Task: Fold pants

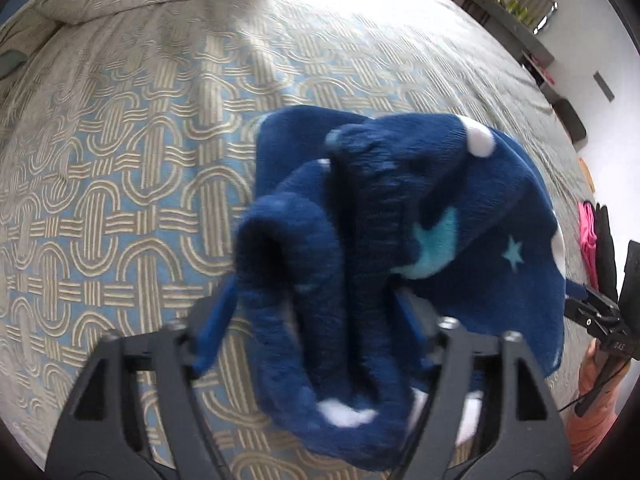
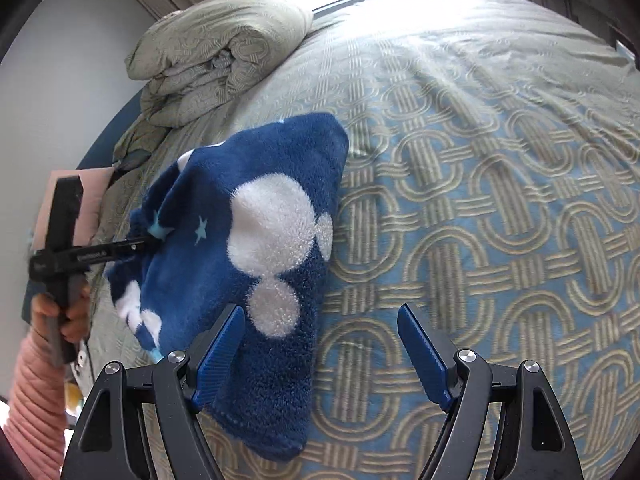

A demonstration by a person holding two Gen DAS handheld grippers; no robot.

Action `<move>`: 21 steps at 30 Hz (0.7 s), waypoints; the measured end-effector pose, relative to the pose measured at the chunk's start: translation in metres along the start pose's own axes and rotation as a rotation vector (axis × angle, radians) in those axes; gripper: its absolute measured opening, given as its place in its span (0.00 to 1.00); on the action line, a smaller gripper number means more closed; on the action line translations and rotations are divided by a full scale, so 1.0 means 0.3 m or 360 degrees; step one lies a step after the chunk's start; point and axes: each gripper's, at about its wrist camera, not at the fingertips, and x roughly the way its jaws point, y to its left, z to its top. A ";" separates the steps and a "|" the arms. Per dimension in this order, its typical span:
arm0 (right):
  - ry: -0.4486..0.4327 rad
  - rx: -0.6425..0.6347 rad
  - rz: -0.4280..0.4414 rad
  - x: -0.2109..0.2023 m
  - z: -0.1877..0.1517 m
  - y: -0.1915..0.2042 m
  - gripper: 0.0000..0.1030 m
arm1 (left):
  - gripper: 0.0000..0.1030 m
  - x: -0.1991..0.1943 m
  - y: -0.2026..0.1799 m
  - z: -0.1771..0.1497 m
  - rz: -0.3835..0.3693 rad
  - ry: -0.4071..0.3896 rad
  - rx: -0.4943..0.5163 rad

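The pants [image 1: 400,200] are dark blue fleece with white blobs and pale blue stars. In the left wrist view they are bunched into a thick roll right in front of the camera. My left gripper [image 1: 316,316] is open, its blue pads spread to either side of that roll. The right wrist view shows the pants [image 2: 272,216] folded in a heap on the bed, with the left gripper [image 2: 148,242] poking into their left end. My right gripper [image 2: 320,344] is open just above the pants' near right edge, and its left pad [image 2: 220,348] overlaps the fleece.
A blue and beige patterned bedspread [image 2: 480,240] covers the whole bed. A folded duvet [image 2: 216,52] lies at the far corner by the wall. A person's hand [image 2: 74,312] in a pink sleeve holds the left tool. A shelf [image 1: 516,24] and pink items [image 1: 586,232] stand beyond the bed's right side.
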 end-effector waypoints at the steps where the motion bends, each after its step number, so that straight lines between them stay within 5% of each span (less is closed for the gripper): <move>1: 0.0009 0.0000 -0.0001 0.006 0.003 0.002 0.78 | 0.81 0.005 0.011 -0.003 -0.0019 -0.0002 -0.0008; 7: 0.0055 0.0034 0.0027 0.034 0.024 0.009 0.78 | 0.93 0.034 0.059 -0.015 -0.0083 -0.0010 -0.0056; 21: 0.0143 0.0140 0.0122 0.097 0.060 0.005 0.80 | 0.96 0.105 0.106 -0.041 -0.0296 0.0025 -0.0181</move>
